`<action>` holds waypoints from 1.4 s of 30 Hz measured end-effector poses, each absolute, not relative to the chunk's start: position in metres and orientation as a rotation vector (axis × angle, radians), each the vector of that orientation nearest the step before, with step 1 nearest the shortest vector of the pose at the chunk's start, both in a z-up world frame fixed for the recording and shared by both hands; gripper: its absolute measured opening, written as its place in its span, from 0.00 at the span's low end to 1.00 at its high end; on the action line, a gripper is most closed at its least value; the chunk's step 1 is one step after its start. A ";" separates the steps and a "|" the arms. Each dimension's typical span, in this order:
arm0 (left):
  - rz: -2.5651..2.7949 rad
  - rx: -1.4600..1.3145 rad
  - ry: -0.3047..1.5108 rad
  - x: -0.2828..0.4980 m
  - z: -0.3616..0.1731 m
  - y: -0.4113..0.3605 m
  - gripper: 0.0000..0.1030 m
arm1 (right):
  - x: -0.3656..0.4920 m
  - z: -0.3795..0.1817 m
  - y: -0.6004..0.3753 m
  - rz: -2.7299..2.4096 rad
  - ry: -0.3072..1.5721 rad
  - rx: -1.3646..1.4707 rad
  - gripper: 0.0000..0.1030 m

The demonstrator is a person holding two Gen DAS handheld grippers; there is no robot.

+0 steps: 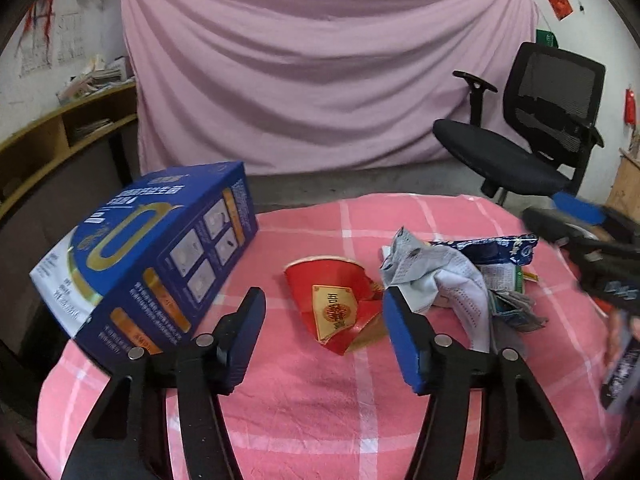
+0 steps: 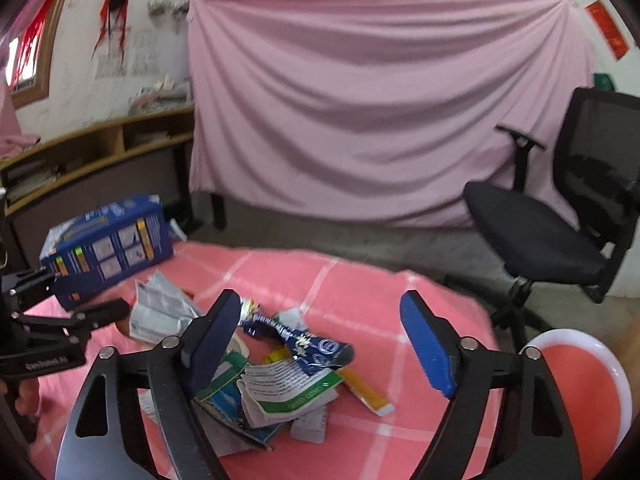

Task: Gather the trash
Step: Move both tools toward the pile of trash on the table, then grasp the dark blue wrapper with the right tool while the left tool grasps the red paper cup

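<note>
My left gripper (image 1: 324,320) hung over the near edge of the table (image 1: 304,412), its jaws spread wide and gripping nothing. Just past them lay a flattened red paper cup (image 1: 336,300) on the pink checked cloth, framed between the two blue pads. My right gripper (image 2: 316,344) was spread open too, empty, and poised over the heap of trash: a blue foil wrapper (image 2: 304,340) on top, a green-and-white torn packet (image 2: 292,392) under it, a yellow strip (image 2: 368,392) to the right. A crumpled grey printed sheet (image 1: 436,276) sat beside the cup (touching the wrapper pile, as far as I could tell). Further left, a big blue box (image 1: 148,256) stood tilted at the table's edge. Beyond the table were a black office chair (image 1: 532,136) and a pink hanging sheet (image 1: 320,68).
</note>
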State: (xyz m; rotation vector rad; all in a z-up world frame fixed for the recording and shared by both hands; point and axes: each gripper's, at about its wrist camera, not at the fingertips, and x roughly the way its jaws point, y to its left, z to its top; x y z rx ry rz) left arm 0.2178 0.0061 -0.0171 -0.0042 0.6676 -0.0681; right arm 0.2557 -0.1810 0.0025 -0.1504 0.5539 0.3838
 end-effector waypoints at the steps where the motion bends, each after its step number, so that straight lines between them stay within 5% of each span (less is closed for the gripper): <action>1: -0.076 0.006 0.666 0.218 -0.017 0.005 0.51 | 0.262 -0.003 -0.179 0.399 0.589 -0.151 0.72; 25: -0.266 0.031 0.722 0.214 -0.015 0.001 0.45 | 0.270 -0.030 -0.169 0.473 0.771 -0.202 0.17; 42: -0.307 -0.116 0.782 0.240 -0.016 0.013 0.46 | 0.229 -0.016 -0.192 0.467 0.699 -0.049 0.11</action>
